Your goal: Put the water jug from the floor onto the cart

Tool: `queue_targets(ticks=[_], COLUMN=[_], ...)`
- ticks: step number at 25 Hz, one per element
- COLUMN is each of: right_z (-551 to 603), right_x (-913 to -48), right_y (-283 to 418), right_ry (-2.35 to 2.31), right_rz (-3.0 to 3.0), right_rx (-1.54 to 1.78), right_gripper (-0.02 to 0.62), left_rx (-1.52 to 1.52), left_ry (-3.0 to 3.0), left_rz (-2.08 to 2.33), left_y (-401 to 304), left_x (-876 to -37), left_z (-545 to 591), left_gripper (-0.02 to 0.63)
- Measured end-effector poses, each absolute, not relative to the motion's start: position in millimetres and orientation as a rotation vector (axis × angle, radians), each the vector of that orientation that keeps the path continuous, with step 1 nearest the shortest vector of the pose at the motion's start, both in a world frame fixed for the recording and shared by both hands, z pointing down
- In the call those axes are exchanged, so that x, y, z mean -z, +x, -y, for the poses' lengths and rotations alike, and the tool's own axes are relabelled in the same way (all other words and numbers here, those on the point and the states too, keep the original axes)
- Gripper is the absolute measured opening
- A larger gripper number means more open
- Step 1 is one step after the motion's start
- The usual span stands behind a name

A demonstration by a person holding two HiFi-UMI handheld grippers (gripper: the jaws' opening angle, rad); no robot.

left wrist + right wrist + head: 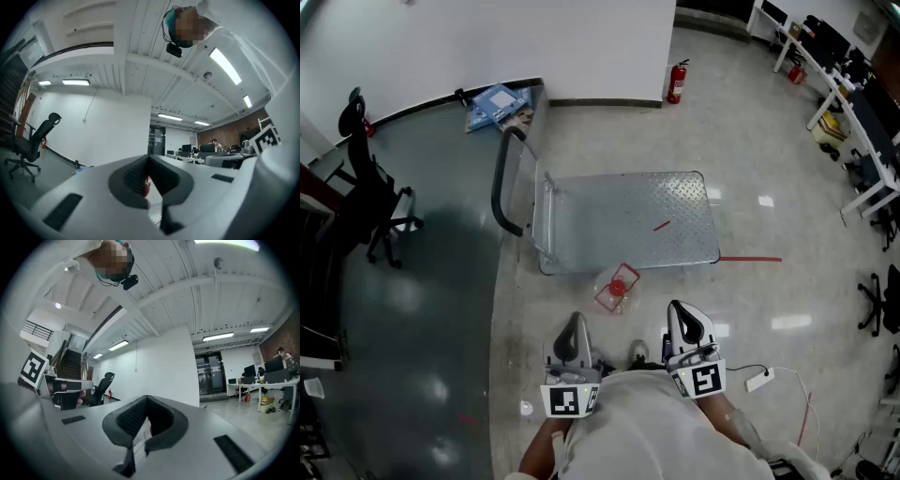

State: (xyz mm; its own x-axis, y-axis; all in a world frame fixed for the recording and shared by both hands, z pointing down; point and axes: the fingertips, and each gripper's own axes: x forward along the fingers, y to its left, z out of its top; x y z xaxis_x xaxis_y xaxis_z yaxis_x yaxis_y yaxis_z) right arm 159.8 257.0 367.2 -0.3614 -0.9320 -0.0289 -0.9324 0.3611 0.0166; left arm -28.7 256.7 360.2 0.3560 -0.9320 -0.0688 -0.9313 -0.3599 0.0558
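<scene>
The left gripper (573, 325) and the right gripper (679, 311) are closest to the person, held level on the near side of the cart (675, 225). Both are empty. The fingers (130, 177) of each one are pressed together, with nothing between them.

The water jug (617, 286) sits on the floor (769, 309), just beside the cart's near edge and about halfway along it. It looks clear, with a red cap. To do this step well, the person should probably open both grippers first, then go down and take the jug from two sides, since a jug can be heavy and slippery. After that it needs only a short lift over the edge onto the flat metal top.

The cart's top is bare but for a small red mark, so nothing blocks the landing spot. Its handle (501, 187) stands at the cart's left end, away from the jug.

A red line (752, 259) lies on the floor at the cart's right corner. A white cable (761, 379) lies nearer the person — something to step around. Past the cart's far side, a fire extinguisher (677, 82) stands by the wall (534, 37). An office chair (370, 187) stands well off to the cart's left.
</scene>
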Motion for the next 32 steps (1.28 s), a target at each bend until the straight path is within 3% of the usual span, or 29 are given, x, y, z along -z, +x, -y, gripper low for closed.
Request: queue_targets(ticks=[32], right_z=[-224], right_x=[-402], right_y=[174], right_ry=[-1.686], right_rz=[-2.629], right_rx=[0.048], right_gripper=[0.012], left_rx=[0.092], left_ry=[2.476], left_rz=[1.849], left_y=[-17], left_x=[-379], left_z=[-231], left_gripper=[-0.002])
